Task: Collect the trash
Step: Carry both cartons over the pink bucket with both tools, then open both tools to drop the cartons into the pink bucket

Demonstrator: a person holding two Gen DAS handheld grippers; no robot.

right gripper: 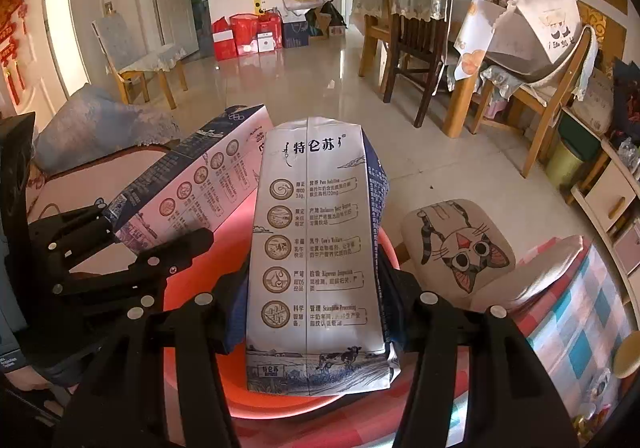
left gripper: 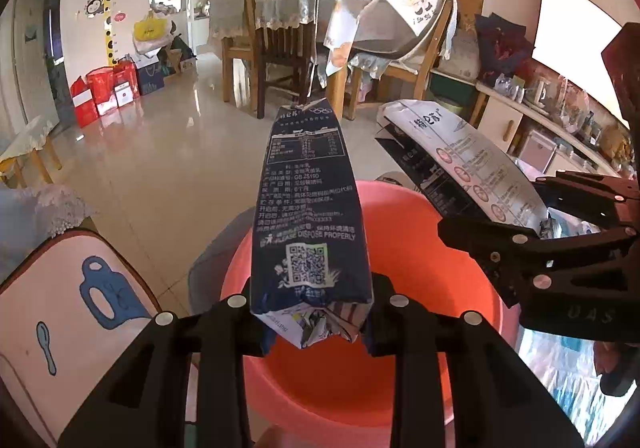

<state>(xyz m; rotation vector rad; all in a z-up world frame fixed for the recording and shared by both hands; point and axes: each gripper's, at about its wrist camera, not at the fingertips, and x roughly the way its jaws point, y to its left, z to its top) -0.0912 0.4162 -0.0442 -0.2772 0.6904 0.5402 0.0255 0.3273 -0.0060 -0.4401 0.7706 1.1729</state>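
Observation:
My left gripper (left gripper: 316,312) is shut on a dark blue milk carton (left gripper: 308,204), held lengthwise above a pink plastic basin (left gripper: 432,232). My right gripper (right gripper: 316,324) is shut on a second milk carton (right gripper: 316,248), its white printed side up, also above the basin (right gripper: 180,300). In the left wrist view the right gripper (left gripper: 516,244) and its carton (left gripper: 460,164) sit at the right. In the right wrist view the left gripper (right gripper: 132,244) and its carton (right gripper: 192,184) sit at the left. The two cartons are side by side, apart.
A cushioned stool with a cup drawing (left gripper: 68,312) is left of the basin. A cat-print stool (right gripper: 460,248) is to its right, by a checked cloth (right gripper: 580,328). Wooden chairs (left gripper: 280,44) and a dining table stand beyond on the glossy tiled floor (left gripper: 160,152).

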